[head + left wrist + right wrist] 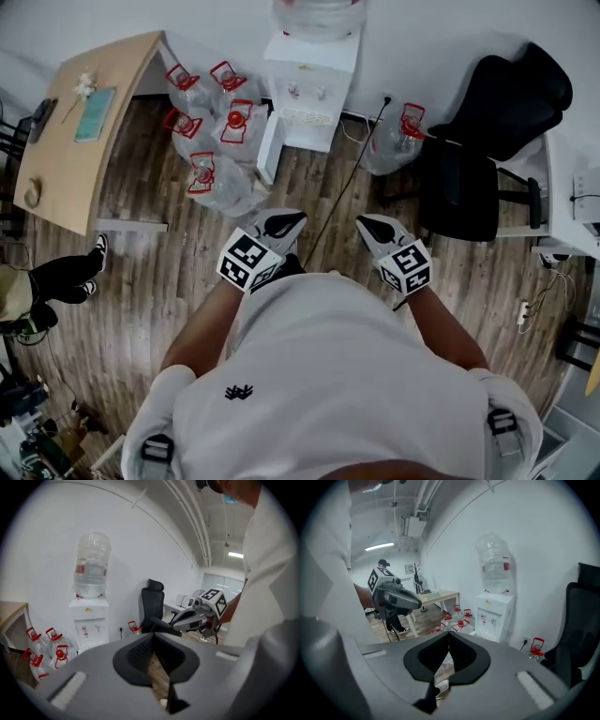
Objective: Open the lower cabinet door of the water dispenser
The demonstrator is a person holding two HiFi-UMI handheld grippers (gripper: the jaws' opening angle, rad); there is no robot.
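Note:
The white water dispenser (314, 58) stands against the far wall with a clear bottle on top; it also shows in the left gripper view (89, 620) and the right gripper view (493, 616). A white panel (267, 148) juts out from its lower left side and looks like the lower cabinet door swung open. Both grippers hang in front of the person's chest, well short of the dispenser. My left gripper (289, 223) (153, 635) is shut with nothing in it. My right gripper (367, 225) (449, 633) is shut too, also empty.
Several water bottles with red handles (211, 122) lie left of the dispenser, and one more (403, 136) to its right. A black cable (352, 173) runs across the wooden floor. A black office chair (487, 141) stands right, a wooden desk (84, 122) left, with another person's legs (66, 277).

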